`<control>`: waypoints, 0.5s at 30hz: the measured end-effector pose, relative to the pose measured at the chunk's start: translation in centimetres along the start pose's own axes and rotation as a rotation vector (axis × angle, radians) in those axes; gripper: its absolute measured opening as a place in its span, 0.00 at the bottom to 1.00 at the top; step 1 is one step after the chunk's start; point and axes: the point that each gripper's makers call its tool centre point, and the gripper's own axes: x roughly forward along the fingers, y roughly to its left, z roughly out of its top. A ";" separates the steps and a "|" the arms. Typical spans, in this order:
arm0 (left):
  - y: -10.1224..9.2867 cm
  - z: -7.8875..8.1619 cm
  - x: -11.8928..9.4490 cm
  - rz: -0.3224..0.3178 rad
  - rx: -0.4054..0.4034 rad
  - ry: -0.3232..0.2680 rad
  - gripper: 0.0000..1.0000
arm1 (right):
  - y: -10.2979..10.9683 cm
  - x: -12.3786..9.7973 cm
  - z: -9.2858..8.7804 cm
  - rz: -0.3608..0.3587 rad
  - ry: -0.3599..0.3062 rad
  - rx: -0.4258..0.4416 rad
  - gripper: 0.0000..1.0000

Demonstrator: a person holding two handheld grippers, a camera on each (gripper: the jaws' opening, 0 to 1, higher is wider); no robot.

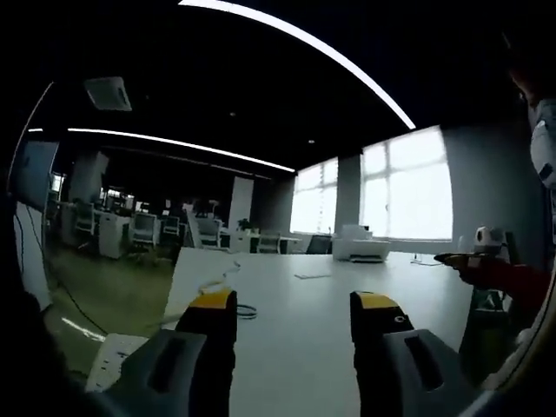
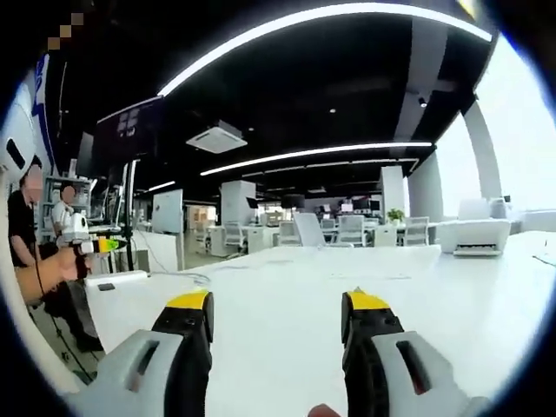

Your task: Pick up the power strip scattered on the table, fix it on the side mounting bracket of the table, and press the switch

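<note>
Both grippers, left (image 1: 294, 313) and right (image 2: 278, 314), hovered over the table (image 1: 347, 287) with jaws open and empty; strip (image 1: 109, 360) lay low-left, nearer the left.

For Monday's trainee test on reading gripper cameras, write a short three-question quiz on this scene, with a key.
1. True or false: the left claw is shut on an object.
2. Which white machine stands at the far end of the table? A printer; B kettle; C fan.
3. Fill in: the right claw is ___.
Key: 1 false; 2 A; 3 open.
</note>
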 end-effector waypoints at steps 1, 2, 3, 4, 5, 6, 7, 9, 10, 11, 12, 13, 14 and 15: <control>-0.1 -0.1 0.0 0.002 0.002 0.001 0.56 | 0.1 0.0 0.0 -0.001 -0.004 0.009 0.55; -0.1 -0.1 -0.1 0.003 0.003 0.001 0.56 | 0.1 -0.1 0.0 -0.002 -0.005 0.013 0.55; 0.0 -0.1 -0.1 0.005 0.004 -0.001 0.56 | 0.2 -0.1 0.0 -0.005 -0.007 0.014 0.55; 0.0 0.0 -0.1 0.006 0.004 -0.001 0.56 | 0.2 -0.2 -0.1 -0.008 -0.008 0.015 0.55; 0.0 0.0 -0.1 0.006 0.001 -0.004 0.56 | 0.2 -0.2 -0.1 -0.009 -0.008 0.018 0.55; 0.0 0.0 -0.1 0.008 -0.002 -0.004 0.56 | 0.2 -0.3 -0.1 -0.009 -0.010 0.020 0.55; 0.0 0.0 -0.2 0.012 -0.005 -0.005 0.56 | 0.2 -0.3 -0.1 -0.010 -0.011 0.025 0.55; 0.0 0.0 -0.2 0.012 -0.007 -0.006 0.56 | 0.3 -0.5 -0.2 -0.010 -0.007 0.024 0.55; -0.1 0.0 -0.2 0.011 -0.008 -0.006 0.56 | 0.3 -0.5 -0.2 -0.010 -0.007 0.024 0.55; -0.1 0.0 -0.2 0.013 -0.007 -0.006 0.56 | 0.3 -0.6 -0.2 -0.010 -0.007 0.024 0.55; -0.1 0.0 -0.2 0.015 -0.006 -0.006 0.56 | 0.2 -0.6 -0.3 -0.011 -0.006 0.023 0.55; 0.0 0.1 -0.3 0.019 -0.005 -0.007 0.56 | 0.2 -0.7 -0.3 -0.010 -0.005 0.023 0.55; 0.0 0.2 -0.4 0.027 -0.003 -0.014 0.55 | 0.3 -0.8 -0.2 -0.010 -0.006 0.024 0.55; 0.0 0.2 -0.4 0.027 -0.003 -0.016 0.55 | 0.3 -0.9 -0.2 -0.011 -0.007 0.025 0.55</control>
